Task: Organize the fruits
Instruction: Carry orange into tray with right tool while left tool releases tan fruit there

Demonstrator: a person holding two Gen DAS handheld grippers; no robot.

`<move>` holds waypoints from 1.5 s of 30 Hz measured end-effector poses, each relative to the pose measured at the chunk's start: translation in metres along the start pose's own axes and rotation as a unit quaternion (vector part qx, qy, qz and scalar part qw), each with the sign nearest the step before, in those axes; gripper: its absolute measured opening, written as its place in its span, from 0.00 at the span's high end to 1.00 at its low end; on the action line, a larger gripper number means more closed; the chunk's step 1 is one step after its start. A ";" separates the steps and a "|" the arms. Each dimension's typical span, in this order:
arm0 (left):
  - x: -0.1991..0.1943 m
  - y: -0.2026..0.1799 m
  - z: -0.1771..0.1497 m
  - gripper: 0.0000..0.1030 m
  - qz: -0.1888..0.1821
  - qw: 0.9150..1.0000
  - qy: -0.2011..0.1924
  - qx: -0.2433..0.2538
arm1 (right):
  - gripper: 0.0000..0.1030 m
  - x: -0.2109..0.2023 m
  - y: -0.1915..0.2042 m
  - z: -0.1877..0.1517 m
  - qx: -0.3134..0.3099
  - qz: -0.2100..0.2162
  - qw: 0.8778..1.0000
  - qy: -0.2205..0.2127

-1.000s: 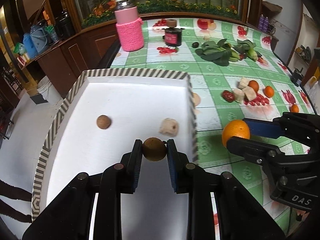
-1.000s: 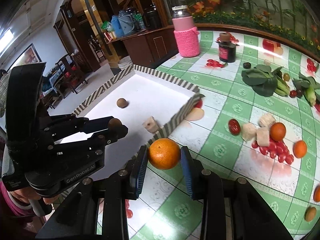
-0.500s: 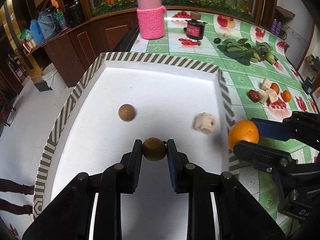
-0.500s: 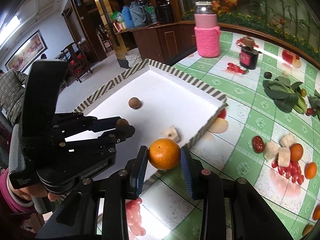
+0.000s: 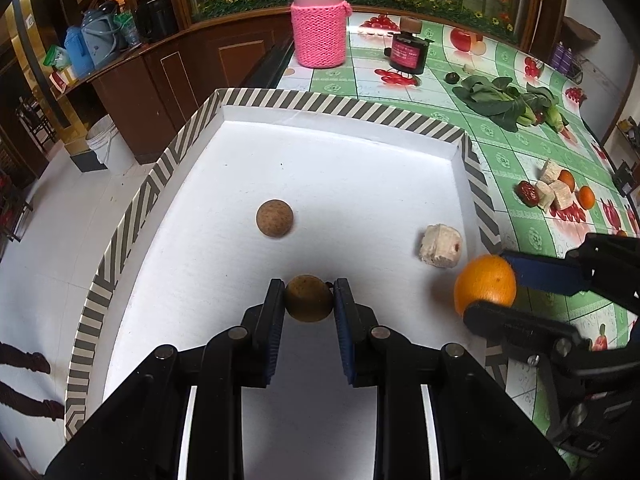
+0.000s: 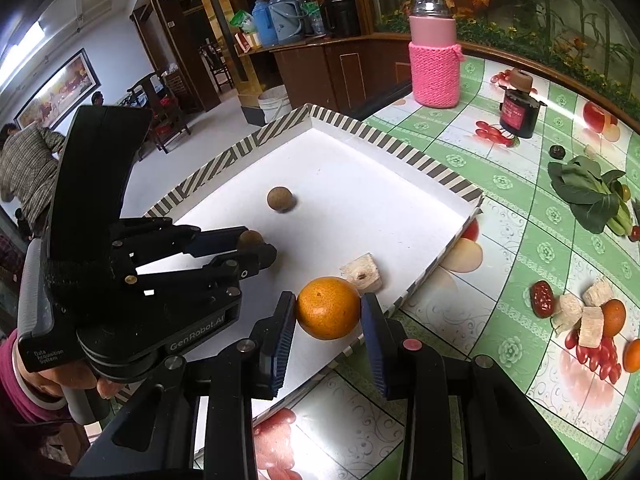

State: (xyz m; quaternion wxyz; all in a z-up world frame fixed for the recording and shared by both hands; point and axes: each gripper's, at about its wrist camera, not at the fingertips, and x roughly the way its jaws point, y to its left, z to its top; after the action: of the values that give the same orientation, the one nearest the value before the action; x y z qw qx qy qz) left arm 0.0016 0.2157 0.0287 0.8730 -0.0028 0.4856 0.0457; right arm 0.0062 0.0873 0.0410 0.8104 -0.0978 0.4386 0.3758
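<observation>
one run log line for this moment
left gripper: shut on brown fruit | right gripper: shut on orange | both over tray

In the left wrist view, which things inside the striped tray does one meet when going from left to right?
Loose brown ball → brown ball held in the left hand-held gripper → pale cut chunk → orange held in the right hand-held gripper, over the tray's right side.

The right gripper clamps an orange above the near edge of a white tray with a striped rim. To its left, the left gripper pinches a small brown fruit over the tray floor, where another brown fruit and a pale cut chunk lie.
</observation>
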 end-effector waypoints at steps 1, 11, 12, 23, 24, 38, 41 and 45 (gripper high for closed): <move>0.001 0.001 0.001 0.79 0.000 1.000 0.001 -0.001 | 0.67 0.001 0.001 0.000 -0.003 0.001 1.000 0.002; 0.008 0.007 0.005 0.79 0.001 1.000 0.009 -0.011 | 0.67 0.023 0.011 0.003 -0.025 0.004 0.999 0.028; 0.008 0.008 0.006 0.79 0.003 1.000 0.009 -0.013 | 0.67 0.025 0.012 0.004 -0.027 0.005 0.999 0.032; 0.009 0.010 0.007 0.78 0.005 1.000 0.010 -0.016 | 0.66 0.034 0.020 0.001 -0.045 -0.007 0.998 0.036; 0.009 0.009 0.007 0.78 0.007 1.000 0.009 -0.018 | 0.66 0.033 0.020 0.000 -0.045 -0.007 0.998 0.032; -0.003 0.012 0.002 0.39 0.017 0.999 -0.003 -0.032 | 0.59 0.007 0.013 -0.005 -0.018 0.023 1.000 0.011; -0.008 0.011 0.001 0.37 0.018 0.999 -0.008 -0.034 | 0.57 -0.002 0.009 -0.007 -0.014 0.026 1.000 0.002; -0.016 0.004 0.000 0.37 0.021 0.999 -0.019 -0.031 | 0.49 -0.015 0.000 -0.013 -0.005 0.016 1.000 -0.007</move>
State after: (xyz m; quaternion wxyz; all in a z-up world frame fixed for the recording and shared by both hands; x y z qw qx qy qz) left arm -0.0069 0.2189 0.0425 0.8804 -0.0187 0.4671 0.0795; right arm -0.0072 0.0735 0.0454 0.8066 -0.0918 0.4331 0.3917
